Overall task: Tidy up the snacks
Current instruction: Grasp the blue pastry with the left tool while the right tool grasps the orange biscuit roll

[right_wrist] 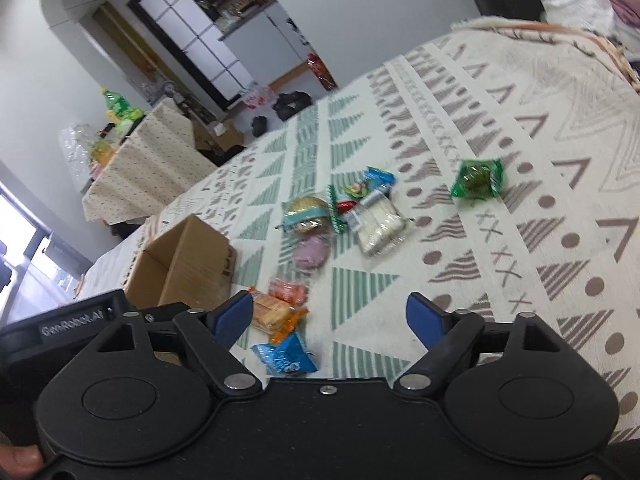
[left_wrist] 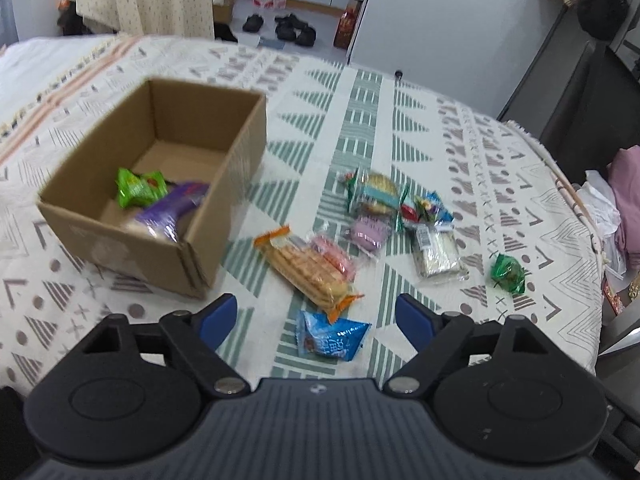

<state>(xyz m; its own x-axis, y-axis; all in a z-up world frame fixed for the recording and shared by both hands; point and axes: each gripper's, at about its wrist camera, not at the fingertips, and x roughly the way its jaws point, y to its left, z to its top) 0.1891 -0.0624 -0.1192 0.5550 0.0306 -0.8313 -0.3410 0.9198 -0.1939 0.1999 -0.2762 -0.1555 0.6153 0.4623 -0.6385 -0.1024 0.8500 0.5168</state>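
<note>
Lying nearest your grippers, the blue snack packet sits on the patterned cloth, just beside the near corner of the cardboard box, touching the orange-ended biscuit pack that reaches away from the box. You hold the left gripper with its jaws wide apart and empty, the packet between and just ahead of its tips. You hold the right gripper equally wide and empty, aimed at the same packet.

Risk one: both tools converge on one item, so they may collide or tug it apart.

Risk two: closing on the packet may also catch the biscuit pack's crimped end and drag it along.

Risk three: the box, already holding a green packet and a purple one, stands close beside the left fingertip; a sideways sweep could shove it. The lone green candy, farthest from the box, is easily overlooked.
</note>
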